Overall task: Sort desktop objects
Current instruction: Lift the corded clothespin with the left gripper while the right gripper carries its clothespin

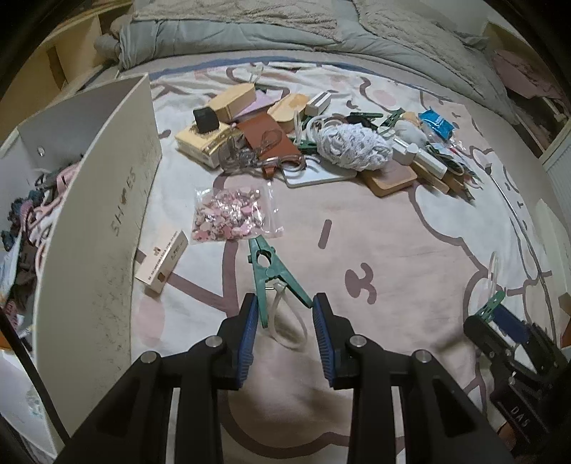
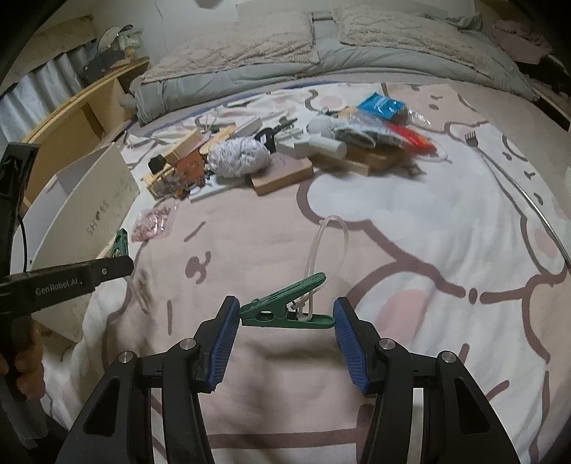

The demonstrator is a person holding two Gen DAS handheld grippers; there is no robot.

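Note:
My left gripper [image 1: 284, 307] is open, its blue pads on either side of the handle ends of a green clothespin [image 1: 271, 273] with a clear loop that lies on the pink blanket. My right gripper [image 2: 285, 310] is open around a second green clothespin [image 2: 289, 308] with a clear loop, lying crosswise between the pads. The right gripper also shows in the left wrist view [image 1: 499, 314], at the second clothespin [image 1: 490, 305]. The first clothespin shows in the right wrist view [image 2: 120, 244] beside the left gripper's finger.
A white shoe box [image 1: 96, 214] with clutter inside stands at the left. A bag of pink beads [image 1: 232, 214] and a small carton [image 1: 162, 262] lie beside it. A heap of boxes, yarn [image 1: 351, 146] and packets lies farther back. Grey bedding [image 1: 285, 32] lies behind.

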